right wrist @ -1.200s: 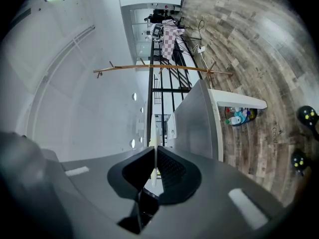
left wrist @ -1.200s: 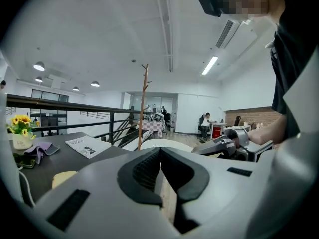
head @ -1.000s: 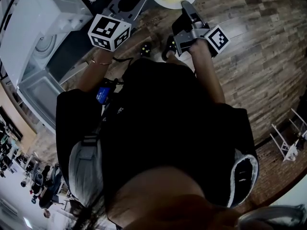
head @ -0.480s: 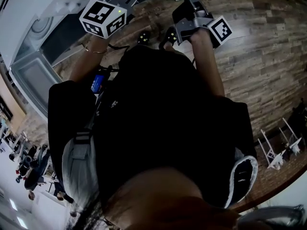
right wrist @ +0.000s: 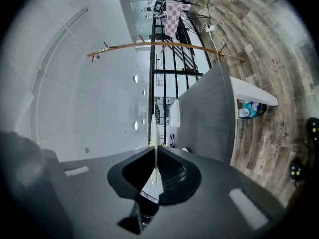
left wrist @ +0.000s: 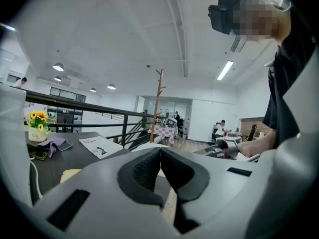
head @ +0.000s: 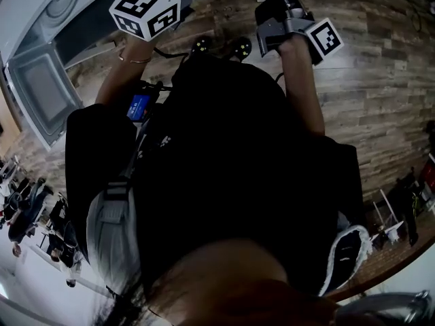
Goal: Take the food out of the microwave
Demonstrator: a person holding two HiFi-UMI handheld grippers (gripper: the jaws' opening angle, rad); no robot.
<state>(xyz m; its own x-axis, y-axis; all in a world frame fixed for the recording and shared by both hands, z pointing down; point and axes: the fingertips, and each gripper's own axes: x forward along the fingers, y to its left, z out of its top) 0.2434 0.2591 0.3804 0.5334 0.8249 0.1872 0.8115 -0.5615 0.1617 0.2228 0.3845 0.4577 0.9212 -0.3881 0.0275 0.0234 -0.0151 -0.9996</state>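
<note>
Left gripper [left wrist: 160, 158] clenched, jaws pressed together with nothing between them, held up in front of the person. Microwave [head: 30, 2] off to its left, door [head: 41, 90] hanging open. Right gripper [right wrist: 154, 166] clamped on the thin rim of a white plate [right wrist: 152, 177], seen edge-on, outside and well right of the microwave. Food on the plate not discernible.

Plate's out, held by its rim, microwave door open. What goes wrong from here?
1. The right gripper pinches only the thin rim of the round white plate; it may tilt or slip.
2. The left gripper is shut and empty, lending no support.
3. The open grey microwave door stands near the left arm; a bump is possible.
</note>
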